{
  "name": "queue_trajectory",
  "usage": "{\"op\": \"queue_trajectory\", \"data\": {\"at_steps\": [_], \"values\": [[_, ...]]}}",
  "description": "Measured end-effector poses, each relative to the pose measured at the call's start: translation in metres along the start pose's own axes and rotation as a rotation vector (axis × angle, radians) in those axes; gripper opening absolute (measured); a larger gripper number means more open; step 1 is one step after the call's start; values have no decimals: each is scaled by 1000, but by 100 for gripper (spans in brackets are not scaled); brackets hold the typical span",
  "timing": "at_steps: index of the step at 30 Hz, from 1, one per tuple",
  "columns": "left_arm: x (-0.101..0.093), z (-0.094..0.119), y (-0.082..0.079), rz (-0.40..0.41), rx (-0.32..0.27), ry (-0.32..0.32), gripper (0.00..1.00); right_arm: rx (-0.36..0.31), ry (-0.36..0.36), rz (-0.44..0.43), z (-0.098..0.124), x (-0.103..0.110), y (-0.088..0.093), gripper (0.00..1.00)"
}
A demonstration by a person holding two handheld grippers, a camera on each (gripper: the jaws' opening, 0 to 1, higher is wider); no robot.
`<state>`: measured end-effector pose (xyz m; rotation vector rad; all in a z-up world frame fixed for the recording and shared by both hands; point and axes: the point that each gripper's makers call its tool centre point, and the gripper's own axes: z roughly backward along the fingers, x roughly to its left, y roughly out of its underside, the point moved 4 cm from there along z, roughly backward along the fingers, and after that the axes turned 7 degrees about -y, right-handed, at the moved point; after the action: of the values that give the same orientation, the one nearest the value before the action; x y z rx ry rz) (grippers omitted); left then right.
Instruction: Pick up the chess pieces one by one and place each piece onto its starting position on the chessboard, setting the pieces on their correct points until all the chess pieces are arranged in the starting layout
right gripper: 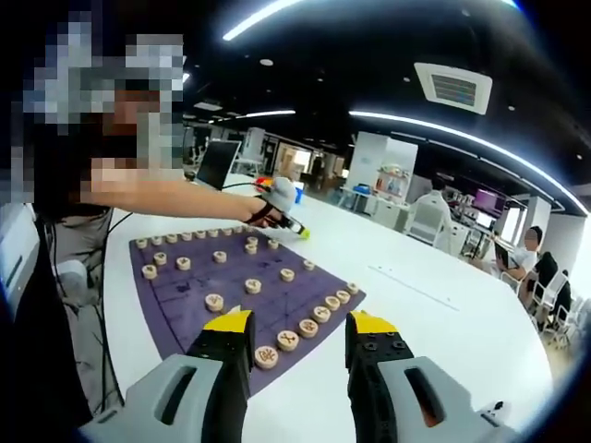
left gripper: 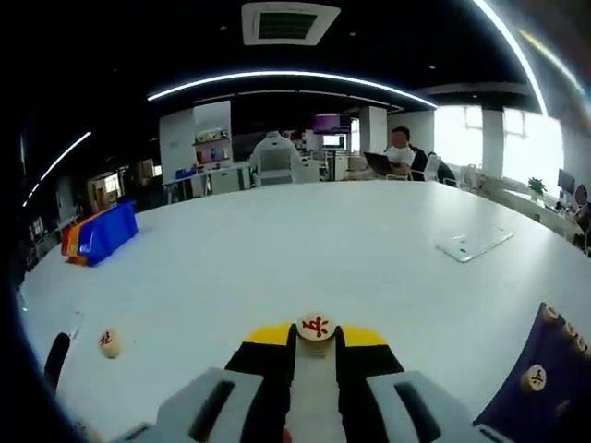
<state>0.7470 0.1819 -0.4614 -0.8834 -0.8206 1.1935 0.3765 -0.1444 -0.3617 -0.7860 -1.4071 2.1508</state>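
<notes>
The left gripper is pinching a piece at its tips for placing, while the right gripper is hanging spread just over the board.

In the left gripper view, the left gripper has its yellow-tipped jaws drawn close together, clamped on a round piece between the tips. In the right gripper view, the right gripper holds its jaws wide apart with nothing between them. There the person's left arm stretches out level, its hand on the left gripper.
</notes>
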Motion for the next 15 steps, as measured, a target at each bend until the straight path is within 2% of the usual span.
{"op": "queue_trajectory", "data": {"at_steps": [8, 11, 15], "values": [[-11, 49, -16, -10, -56, 89, 19, 0, -7, 5, 3, -2, 1, 40], [-16, 71, -27, -6, -95, 130, 19, 4, -4, 7, 6, -3, 2, 40], [-25, 103, -34, -7, -139, 178, 19, 0, -1, 14, 13, -4, 0, 40]]}}
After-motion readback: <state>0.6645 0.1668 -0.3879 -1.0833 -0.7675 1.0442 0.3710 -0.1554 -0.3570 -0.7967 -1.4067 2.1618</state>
